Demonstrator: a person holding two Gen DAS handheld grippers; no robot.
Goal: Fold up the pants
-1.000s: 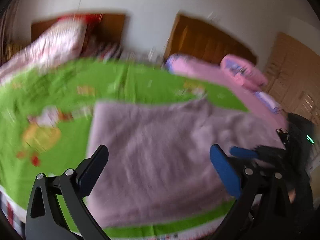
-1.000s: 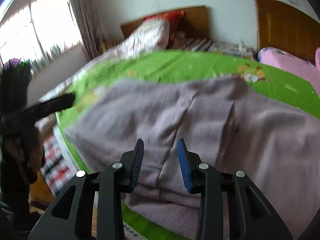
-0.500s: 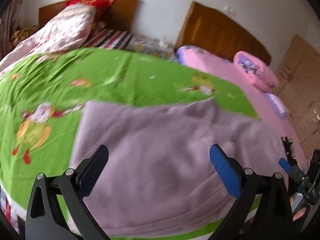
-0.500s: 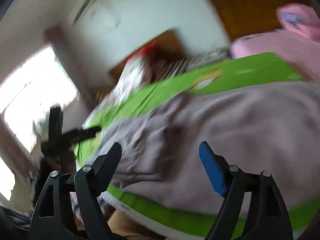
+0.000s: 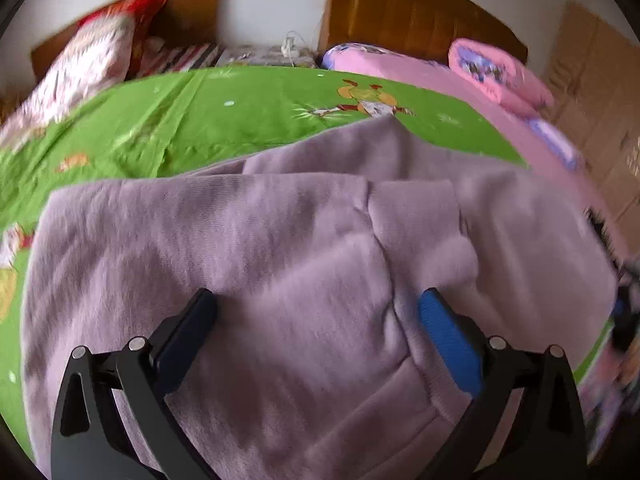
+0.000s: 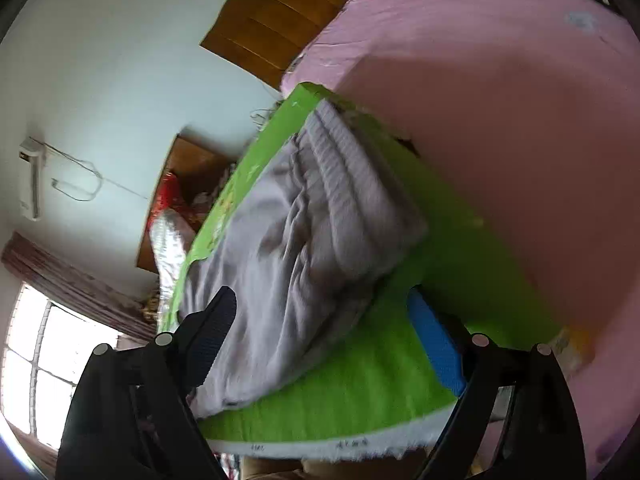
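Note:
Lilac fleece pants lie spread on a green cartoon-print bedsheet, with a seam and a folded layer running down the middle. My left gripper hovers close over them, jaws wide and nothing between the pads. In the right wrist view the picture is rolled steeply; the pants lie bunched in ridges on the green sheet. My right gripper is out past the pants' end near the bed's corner, its jaws still opening, with no cloth pinched between them.
A pink bed with a pink pillow adjoins on the right, wooden headboards behind. A floral quilt and red pillow lie at the far left. The green bed's white edge is just below my right gripper; a window shows at left.
My left gripper moved in lower and closer over the pants. My right gripper opened wide, swung away to the bed's end and rolled strongly, tilting its view.

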